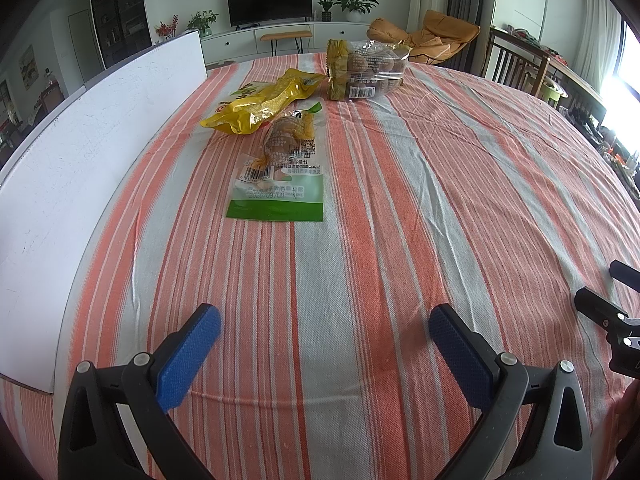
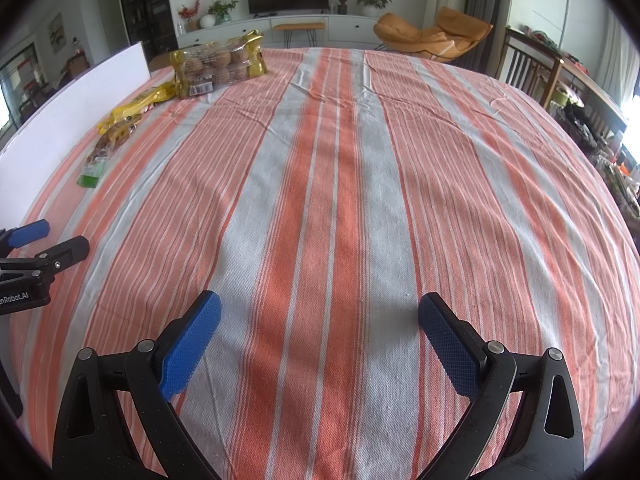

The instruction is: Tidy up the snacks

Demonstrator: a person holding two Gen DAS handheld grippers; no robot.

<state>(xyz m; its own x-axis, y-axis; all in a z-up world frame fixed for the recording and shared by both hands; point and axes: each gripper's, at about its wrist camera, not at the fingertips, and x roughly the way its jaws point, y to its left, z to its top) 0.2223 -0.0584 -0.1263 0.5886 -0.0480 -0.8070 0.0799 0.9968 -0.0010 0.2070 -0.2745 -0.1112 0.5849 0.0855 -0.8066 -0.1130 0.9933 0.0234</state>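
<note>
- The left gripper [image 1: 324, 334] is spread wide and holds nothing; it hangs over the striped cloth of the tabletop [image 1: 460, 200], on the near side and well apart from the snacks.
- The right gripper [image 2: 320, 320] is also spread wide and empty, over a bare part of the cloth, well apart from the snacks and to the right of them.
- I take the green-edged clear packet [image 1: 280, 172] as the landmark. It lies flat on the cloth, with a brown piece of food inside and a barcode on its face.
- The yellow bag [image 1: 260, 104] lies just beyond this packet, toward the white board [image 1: 80, 160], and it seems to overlap or touch the far end of the packet.
- The clear bag of round brown snacks [image 1: 364, 68] stands beyond the packet, a little to the right, near the far edge of the tabletop.
- The white board stands to the left of the packet, along the edge of the tabletop.
- I judge that the task is at its beginning: no snack is held, and all three lie loosely together.
- The next move probably calls for the left gripper to go forward to the green-edged packet, which is nearest. The packet is thin and flat, so the fingers must come low and pinch one edge; the film may slip.
</note>
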